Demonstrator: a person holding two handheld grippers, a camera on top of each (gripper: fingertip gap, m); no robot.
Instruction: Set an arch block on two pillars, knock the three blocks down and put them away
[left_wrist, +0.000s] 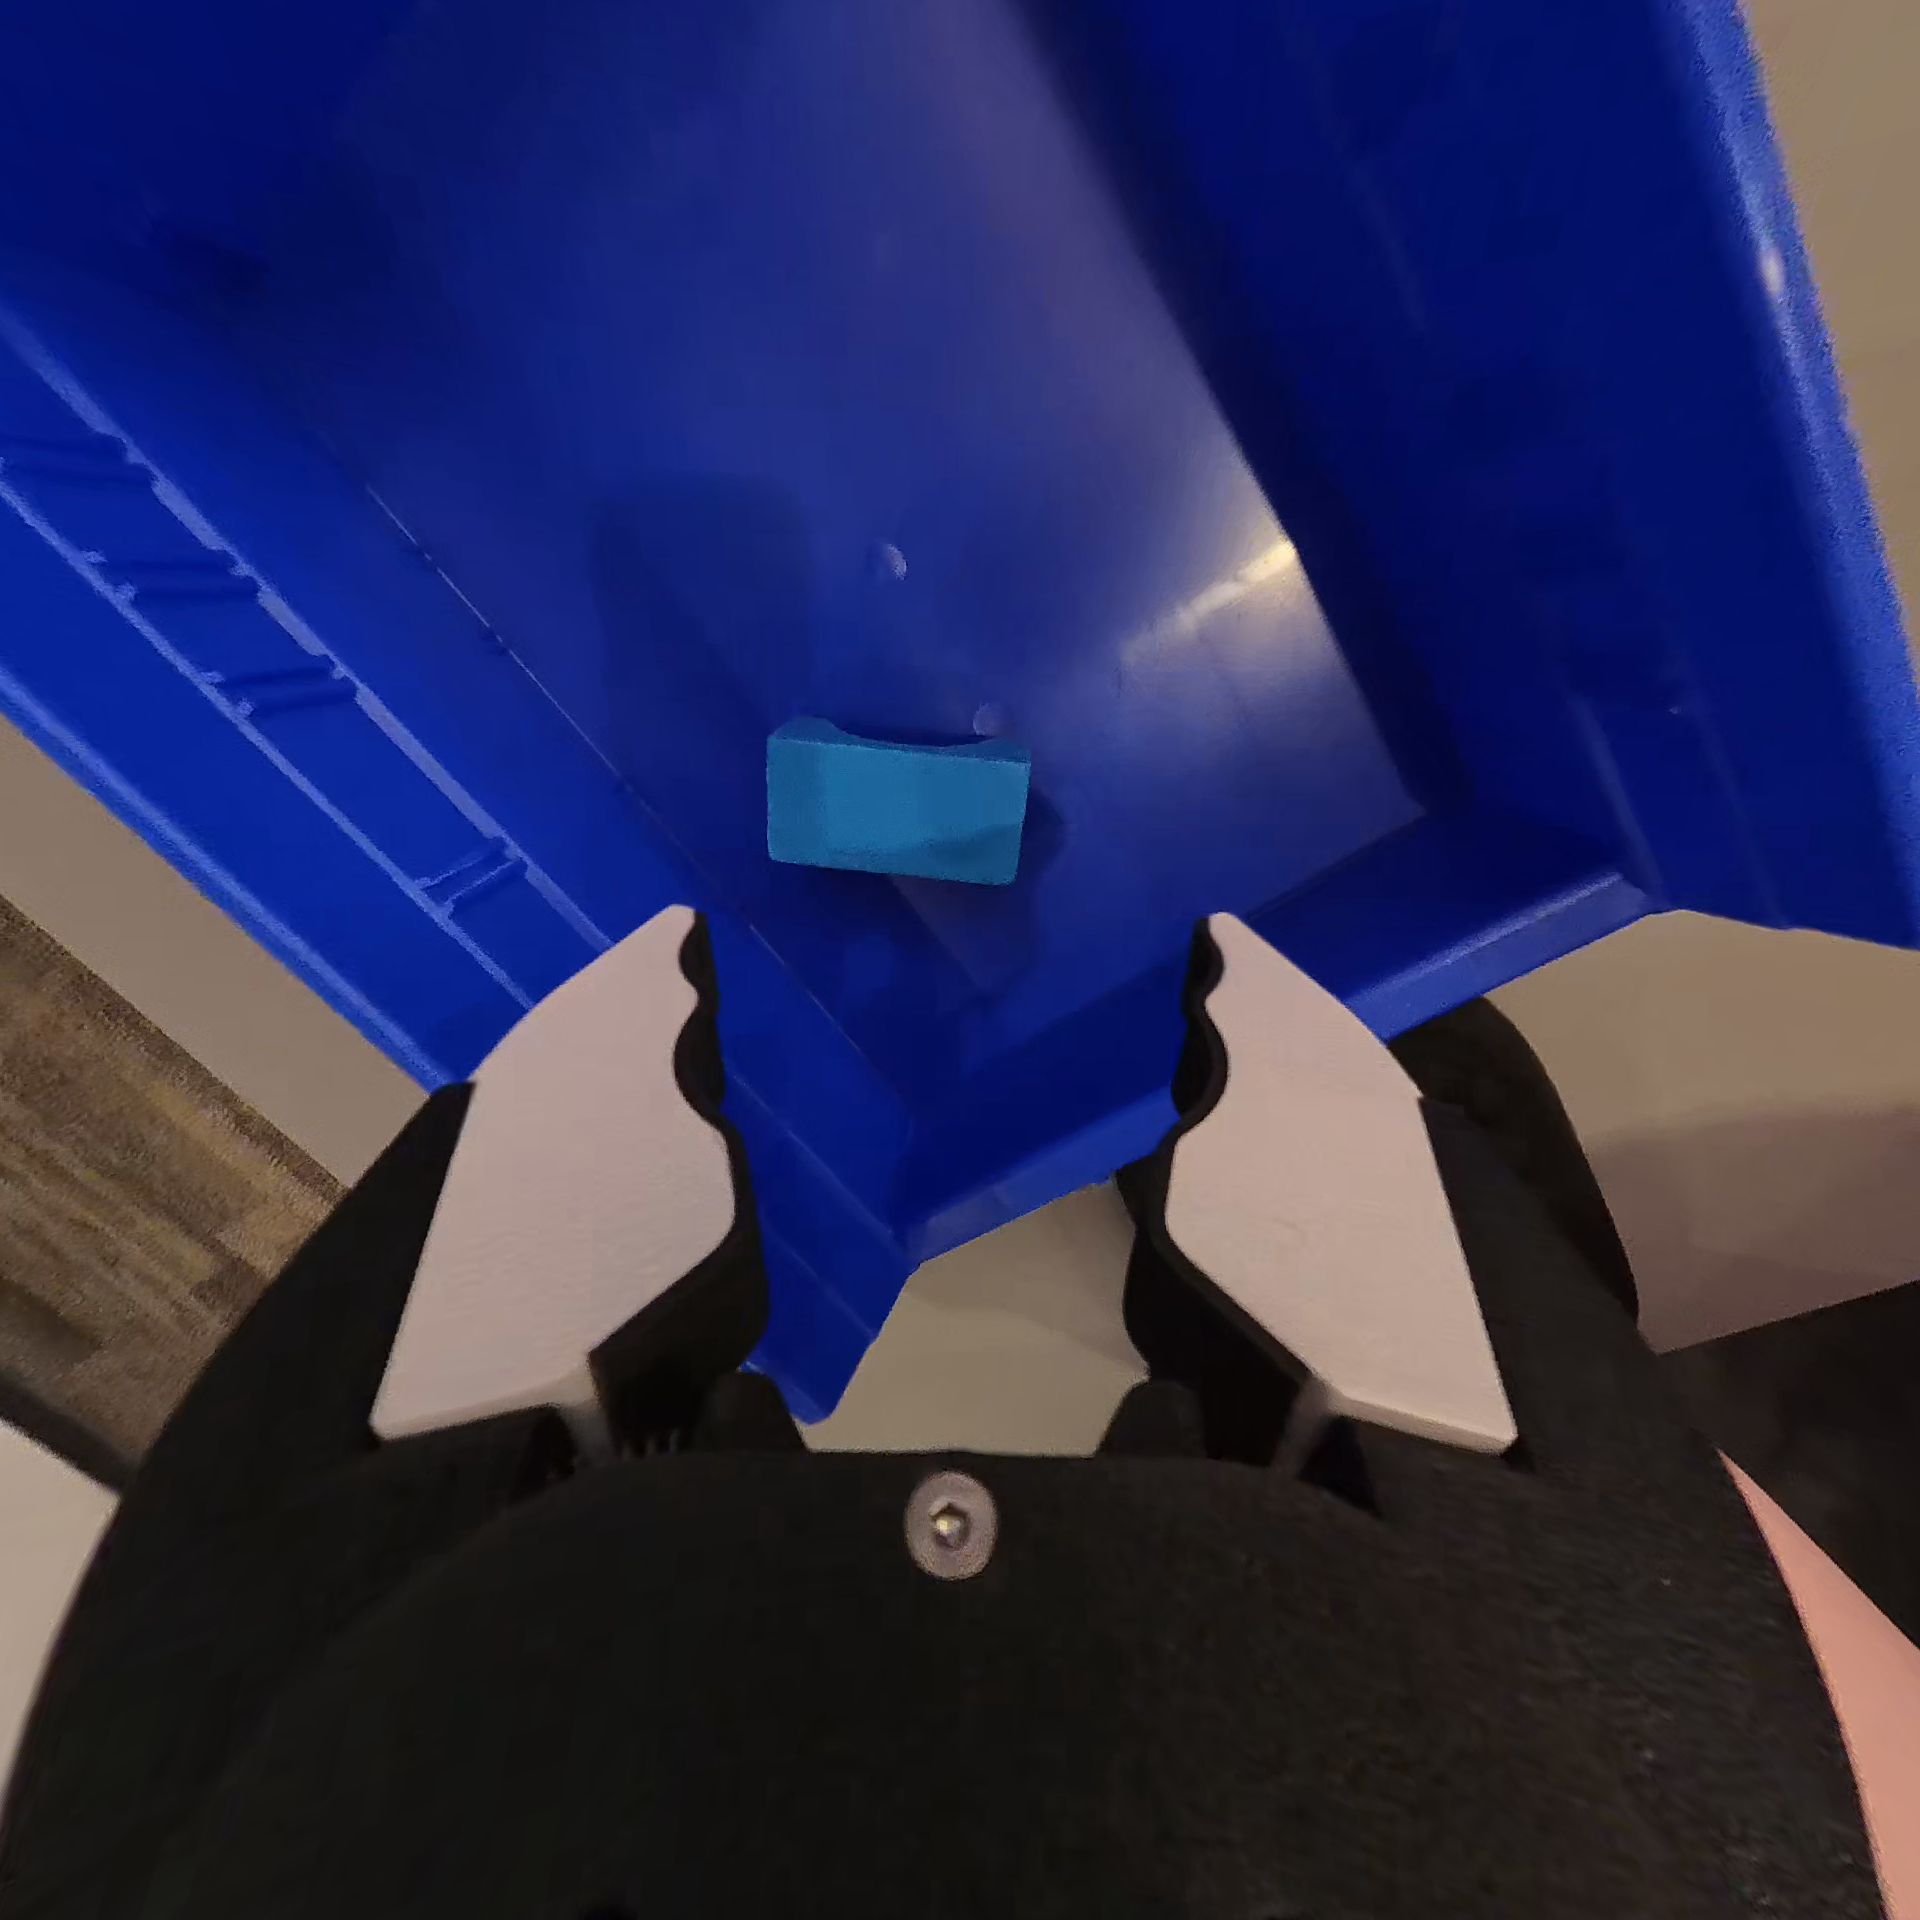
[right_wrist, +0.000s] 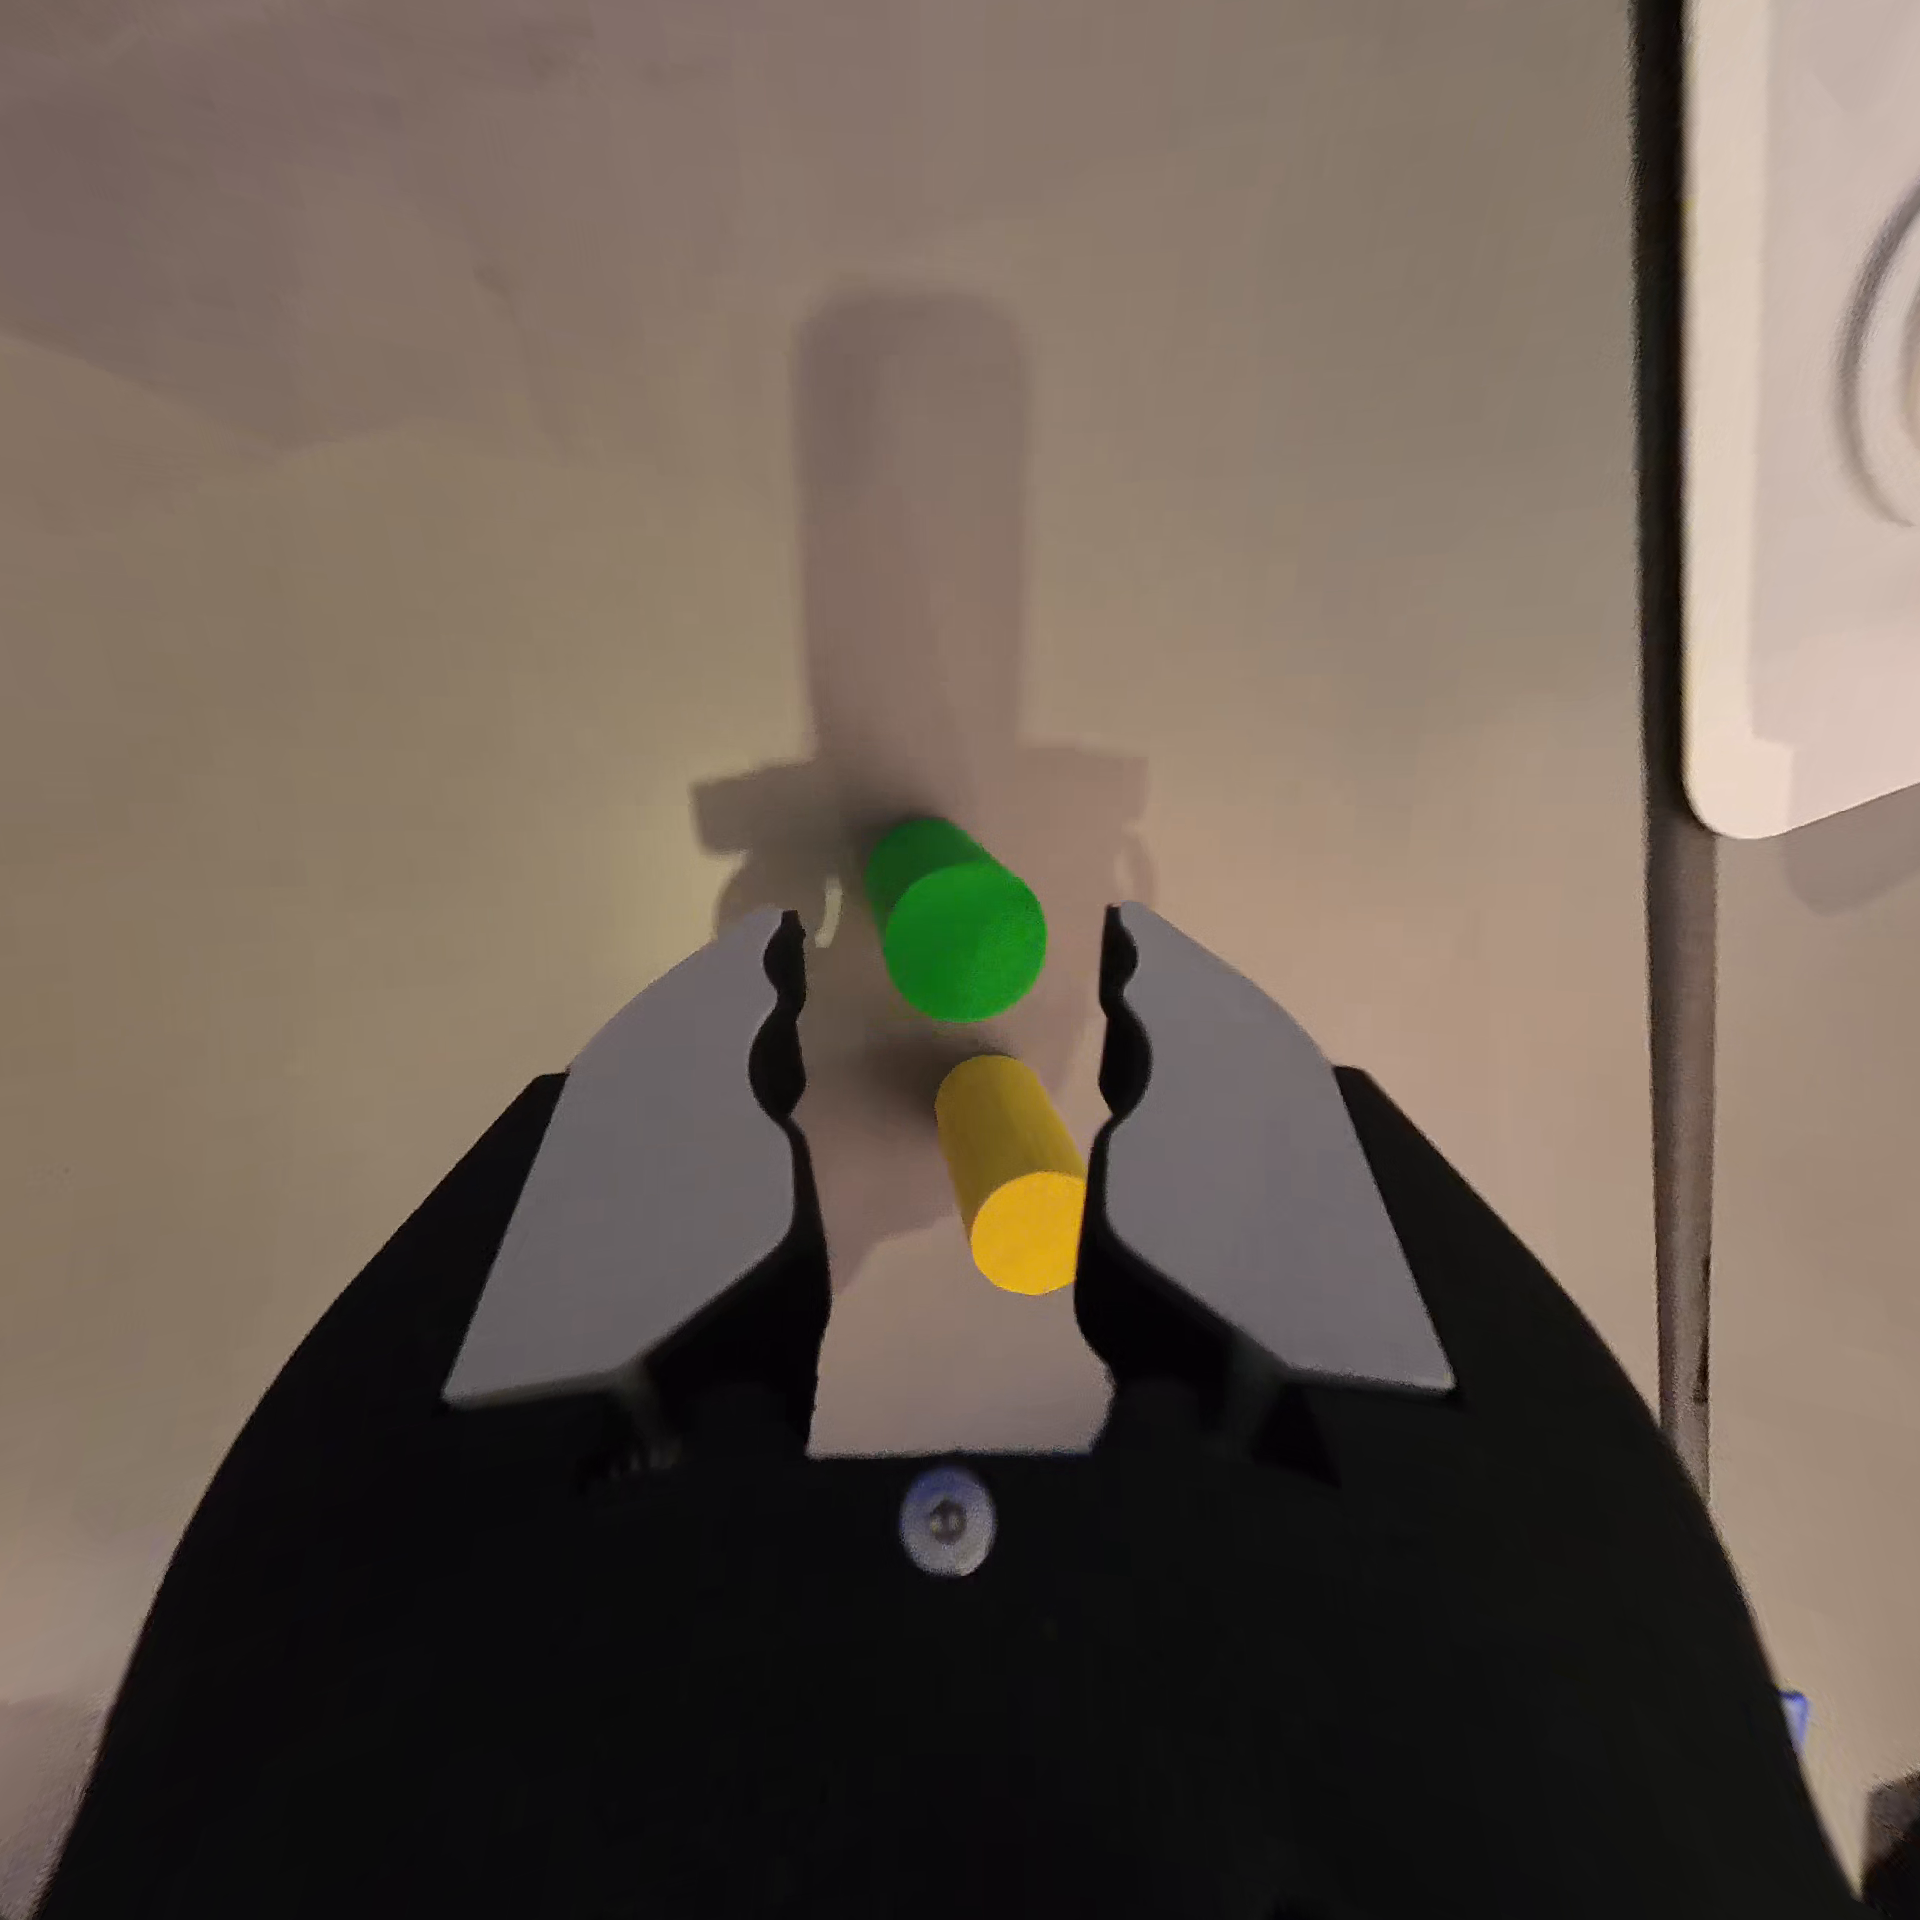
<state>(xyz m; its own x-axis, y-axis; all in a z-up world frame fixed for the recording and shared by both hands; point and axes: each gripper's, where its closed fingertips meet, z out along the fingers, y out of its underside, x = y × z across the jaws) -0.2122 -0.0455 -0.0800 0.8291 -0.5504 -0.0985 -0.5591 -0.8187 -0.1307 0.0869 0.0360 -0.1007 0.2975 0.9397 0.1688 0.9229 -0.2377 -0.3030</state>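
While the left gripper (left_wrist: 951, 935) hovers with fingers spread and empty over a corner of the blue bin (left_wrist: 1403, 520), the light-blue arch block (left_wrist: 896, 802) lies on the bin floor. Both bin ends run out of frame. Beneath the right gripper (right_wrist: 954, 925), likewise spread and empty, lie the green cylinder (right_wrist: 956, 925) and yellow cylinder (right_wrist: 1013, 1174) on the beige table (right_wrist: 364, 675); the yellow one's edge hides behind a finger.

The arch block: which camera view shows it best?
The left wrist view shows it best: the light blue arch block lies on the floor of the blue bin, just beyond the open left claw. The right wrist view does not show it at all.
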